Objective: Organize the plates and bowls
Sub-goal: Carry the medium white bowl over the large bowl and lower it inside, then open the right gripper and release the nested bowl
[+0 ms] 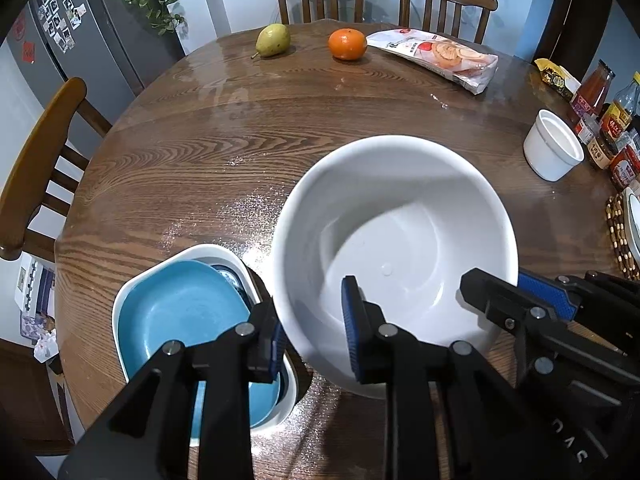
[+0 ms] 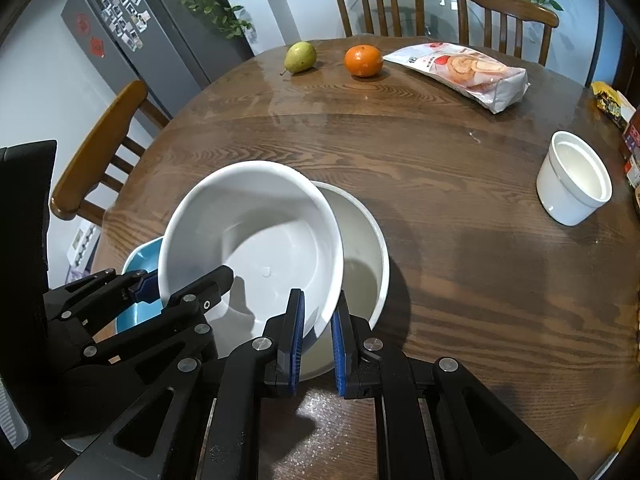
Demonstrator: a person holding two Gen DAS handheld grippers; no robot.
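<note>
- The large white bowl (image 1: 394, 256) is tilted, held off the round wooden table (image 1: 224, 152) at its near edge, by its rim from both sides.
- The left gripper (image 1: 316, 334) grasps the bowl's rim at about 7 o'clock, one pad inside, one outside.
- The right gripper (image 2: 317, 340) pinches the rim at 5 o'clock in its own view.
- A second white bowl (image 2: 366, 248) sits on the table just behind and under the held one, partly covered.
- At 8 o'clock lies a blue plate (image 1: 184, 312) inside a white square dish (image 1: 218, 252).
- Bare wood opens toward 12 o'clock up to a pear (image 1: 273, 40), a mandarin (image 1: 347, 43) and a snack bag (image 1: 438, 58).
- A white ramekin (image 1: 552, 146) stands well apart at 2 o'clock, sauce bottles (image 1: 600, 104) behind it.
</note>
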